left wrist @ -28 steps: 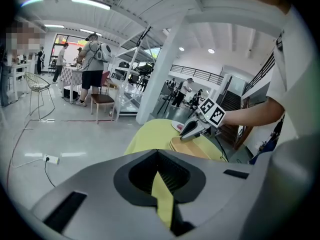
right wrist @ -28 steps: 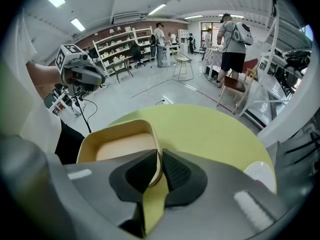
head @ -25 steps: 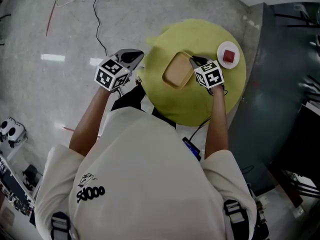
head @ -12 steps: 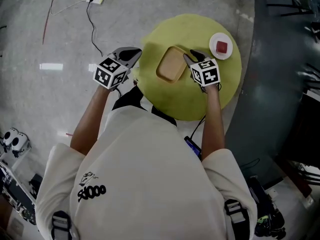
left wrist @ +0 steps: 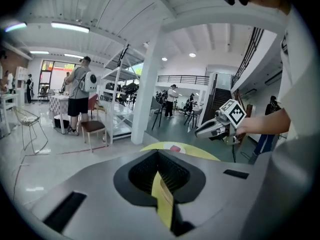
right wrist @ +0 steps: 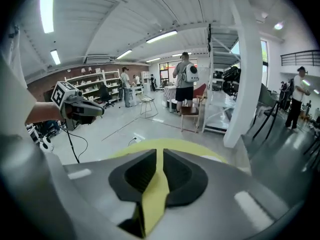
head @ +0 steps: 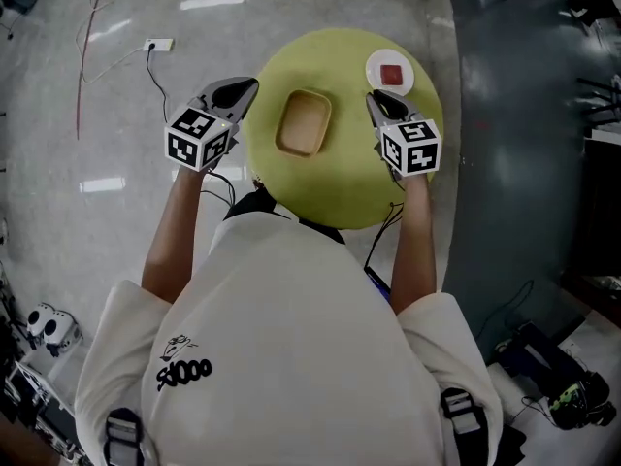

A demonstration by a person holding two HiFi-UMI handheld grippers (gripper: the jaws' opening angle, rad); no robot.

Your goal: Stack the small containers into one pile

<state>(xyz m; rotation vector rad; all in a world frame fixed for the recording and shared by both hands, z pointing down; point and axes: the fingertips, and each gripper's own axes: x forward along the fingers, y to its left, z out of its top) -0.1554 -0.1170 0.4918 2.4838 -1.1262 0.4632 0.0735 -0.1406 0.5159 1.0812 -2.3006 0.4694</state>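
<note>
A tan square container (head: 303,122) sits alone on the round yellow-green table (head: 330,187), left of its centre. A white plate (head: 390,72) carrying a small red piece lies at the table's far right. My right gripper (head: 373,98) hovers over the table between the container and the plate, touching neither; its jaws are closing to a narrow slit with nothing between them (right wrist: 161,155). My left gripper (head: 248,84) hangs just off the table's left edge, its jaws meeting on nothing (left wrist: 159,156). Each gripper shows in the other's view: the right gripper (left wrist: 209,129), the left gripper (right wrist: 92,109).
The floor around the table is grey and glossy, with a socket strip (head: 158,44) and cables at the far left. A dark panel (head: 505,163) runs along the right side. People, chairs and shelving stand far off in the hall.
My right gripper has come away from the tan container's right edge and moved right, toward the plate. The container stays on the table. The left gripper keeps its place beside the table.
</note>
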